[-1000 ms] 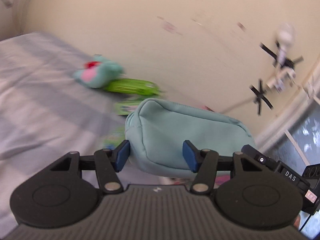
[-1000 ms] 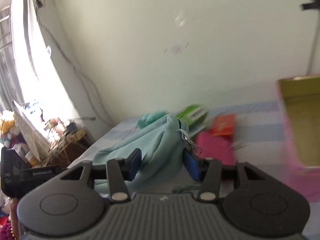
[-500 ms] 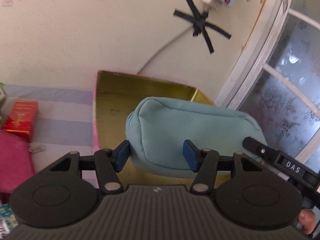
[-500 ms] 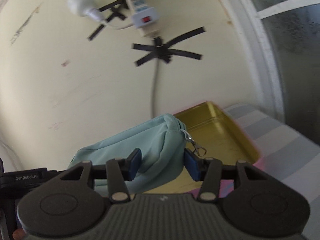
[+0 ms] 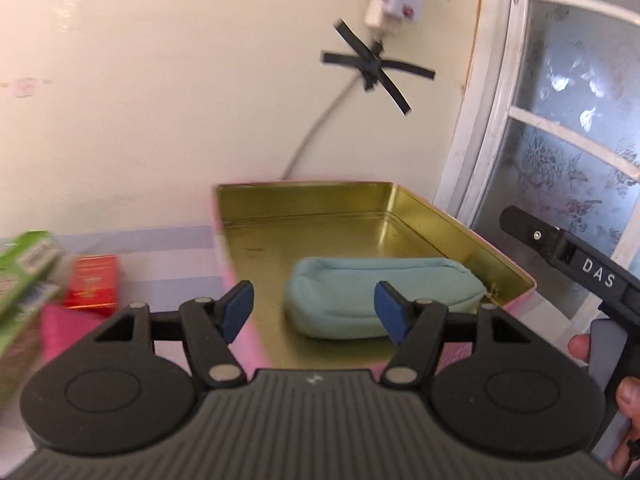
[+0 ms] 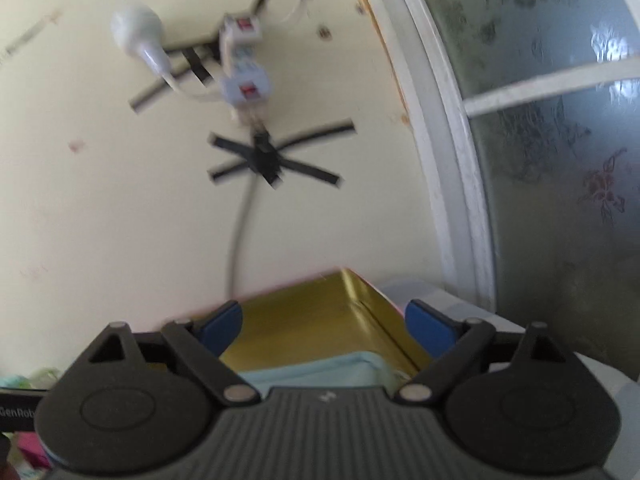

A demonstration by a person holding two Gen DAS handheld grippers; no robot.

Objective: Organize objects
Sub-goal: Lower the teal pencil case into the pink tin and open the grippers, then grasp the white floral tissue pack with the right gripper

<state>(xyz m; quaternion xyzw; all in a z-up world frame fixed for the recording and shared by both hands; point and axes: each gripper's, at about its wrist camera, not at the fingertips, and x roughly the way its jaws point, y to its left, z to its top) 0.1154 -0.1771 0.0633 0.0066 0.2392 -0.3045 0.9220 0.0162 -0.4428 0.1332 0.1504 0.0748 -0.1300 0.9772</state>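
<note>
Both tongs, left (image 5: 314,312) and right (image 6: 326,326), are now spreading empty, having just released the pouch (image 5: 384,298); it is lying inside the tin (image 5: 460,228), so other items are waiting.

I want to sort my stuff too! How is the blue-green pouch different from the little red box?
The teal pouch looks soft and rounded; the red box has flat sides and corners. The pouch lies inside the gold tin; the box sits outside it on the striped cloth. Neither is held.

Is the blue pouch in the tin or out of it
In. The pouch lies flat on the gold floor of the tin, inside its walls, and both hand-held grippers are open, clear of it.
</note>
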